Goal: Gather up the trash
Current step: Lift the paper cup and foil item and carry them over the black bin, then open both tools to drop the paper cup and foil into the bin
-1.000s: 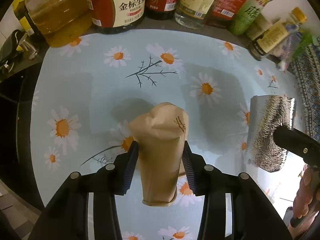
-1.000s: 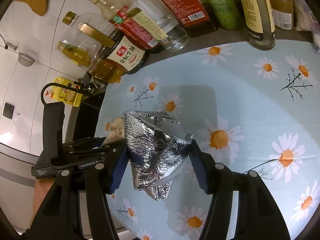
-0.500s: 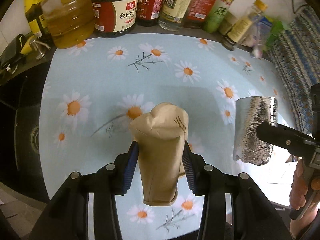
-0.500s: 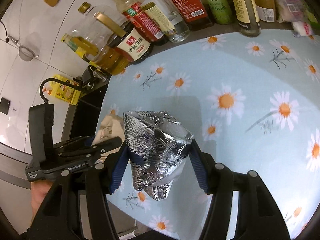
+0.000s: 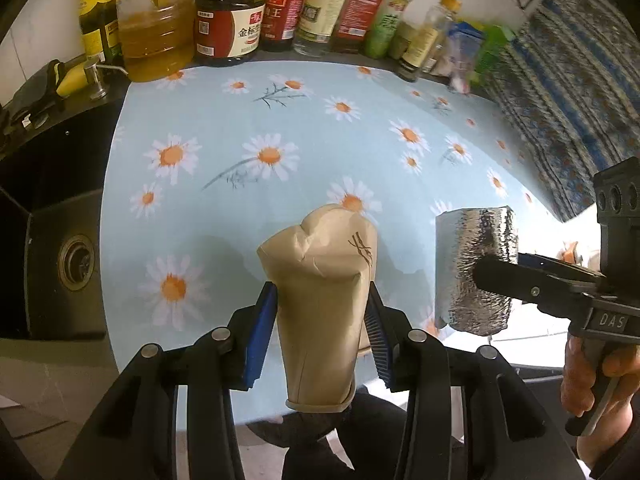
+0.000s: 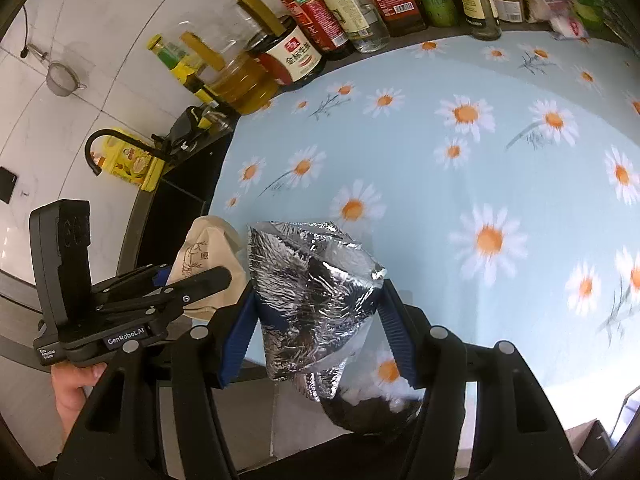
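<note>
A crushed tan paper cup [image 5: 320, 304] hangs between the blue pads of my left gripper [image 5: 320, 324], which is shut on it above the near edge of the table. My right gripper [image 6: 316, 320] is shut on a crumpled silver foil bag [image 6: 308, 300]. In the left wrist view the foil bag [image 5: 474, 268] and the right gripper [image 5: 496, 272] show at the right, held by a hand [image 5: 592, 376]. From the right wrist camera the paper cup [image 6: 204, 252] and the left gripper [image 6: 192, 284] appear at the left, beside the foil bag.
A light blue daisy-print cloth [image 5: 280, 132] covers the table. Several sauce and oil bottles [image 5: 228, 20] line its far edge. A dark sink with a drain [image 5: 76, 262] lies to the left, with a faucet [image 6: 104, 144] behind it. A patterned blue fabric [image 5: 560, 92] hangs at the right.
Both grippers have pulled back from the bottles toward the table's near edge, each keeping hold of its item. The sink and the floor have come into view.
</note>
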`<action>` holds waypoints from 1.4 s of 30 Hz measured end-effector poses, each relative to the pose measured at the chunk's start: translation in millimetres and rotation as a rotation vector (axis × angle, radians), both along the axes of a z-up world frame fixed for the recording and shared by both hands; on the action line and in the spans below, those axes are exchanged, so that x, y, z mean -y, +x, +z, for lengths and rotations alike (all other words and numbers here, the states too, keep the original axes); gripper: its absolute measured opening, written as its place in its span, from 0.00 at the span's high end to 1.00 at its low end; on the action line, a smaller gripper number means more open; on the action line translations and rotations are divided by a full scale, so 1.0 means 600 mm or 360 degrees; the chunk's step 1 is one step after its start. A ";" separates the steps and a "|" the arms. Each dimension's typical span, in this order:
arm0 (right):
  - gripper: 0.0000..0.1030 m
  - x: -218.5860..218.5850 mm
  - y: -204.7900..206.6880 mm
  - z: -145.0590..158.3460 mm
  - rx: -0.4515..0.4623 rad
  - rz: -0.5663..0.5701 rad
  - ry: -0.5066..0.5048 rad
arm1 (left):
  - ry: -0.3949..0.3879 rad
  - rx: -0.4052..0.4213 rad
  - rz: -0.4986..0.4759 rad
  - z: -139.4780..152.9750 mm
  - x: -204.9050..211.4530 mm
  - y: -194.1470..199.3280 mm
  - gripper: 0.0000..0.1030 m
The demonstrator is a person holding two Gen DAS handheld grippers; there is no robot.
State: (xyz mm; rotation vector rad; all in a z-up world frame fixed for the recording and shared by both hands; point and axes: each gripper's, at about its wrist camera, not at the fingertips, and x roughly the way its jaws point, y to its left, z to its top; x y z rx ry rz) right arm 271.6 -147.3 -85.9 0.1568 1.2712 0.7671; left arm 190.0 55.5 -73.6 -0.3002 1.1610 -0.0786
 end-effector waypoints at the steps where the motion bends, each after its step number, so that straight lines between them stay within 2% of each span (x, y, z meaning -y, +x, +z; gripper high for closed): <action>1: 0.42 -0.001 -0.016 0.000 -0.0001 -0.0007 -0.0002 | -0.0009 0.0005 -0.0008 0.000 0.001 -0.008 0.60; 10: 0.42 -0.012 -0.116 -0.022 -0.0050 0.0008 -0.0025 | -0.0070 0.0029 -0.0025 -0.012 -0.001 -0.100 0.60; 18: 0.42 -0.029 -0.176 -0.057 -0.0125 0.0084 -0.0044 | -0.0107 -0.0015 -0.0021 -0.039 0.005 -0.164 0.60; 33: 0.42 -0.015 -0.218 -0.131 -0.0276 0.0137 -0.0120 | -0.0122 -0.0154 -0.0028 -0.099 0.040 -0.228 0.60; 42: 0.42 -0.007 -0.229 -0.185 -0.0358 0.0162 -0.0203 | -0.0150 -0.0304 -0.0041 -0.165 0.062 -0.249 0.60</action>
